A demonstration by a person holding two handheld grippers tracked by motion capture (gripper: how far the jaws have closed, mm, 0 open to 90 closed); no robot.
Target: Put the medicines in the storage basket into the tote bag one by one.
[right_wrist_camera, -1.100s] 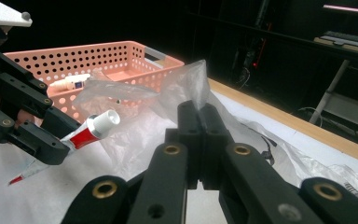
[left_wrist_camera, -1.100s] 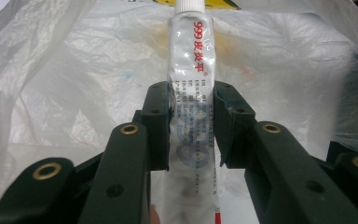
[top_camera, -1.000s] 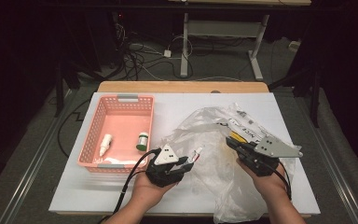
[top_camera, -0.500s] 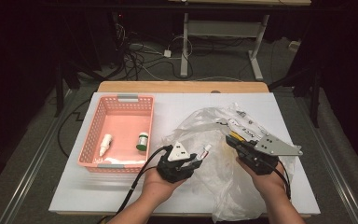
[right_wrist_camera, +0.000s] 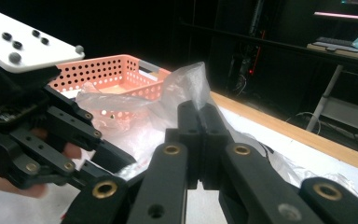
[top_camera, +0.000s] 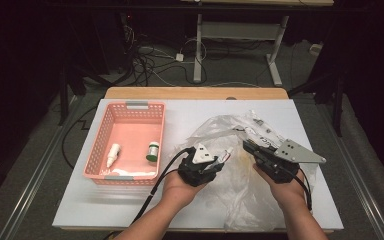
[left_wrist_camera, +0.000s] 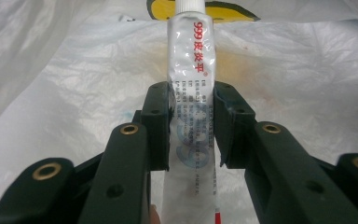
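Low in the middle of the high view, the left gripper [top_camera: 219, 159] is clamped on a white ointment tube [top_camera: 226, 154], its nozzle end pointing toward the right of the frame. In the left gripper view the tube [left_wrist_camera: 192, 70] runs straight up the centre, red print on its upper part, both black pads pressing its sides, its cap end at the top edge against a yellow patch [left_wrist_camera: 161, 9]. Beneath it lies the crumpled clear plastic bag [top_camera: 230, 135], spread across the white table [top_camera: 130, 210] right of centre. The right gripper [top_camera: 250, 147], just right of centre in the high view, is pinched shut on the bag's edge; in the right gripper view its jaws meet at mid-frame with a fold of plastic [right_wrist_camera: 191, 81] rising from between them. At the left of the high view sits the pink basket [top_camera: 130, 106], holding a small white bottle [top_camera: 113, 154] and a green-capped bottle [top_camera: 153, 151].
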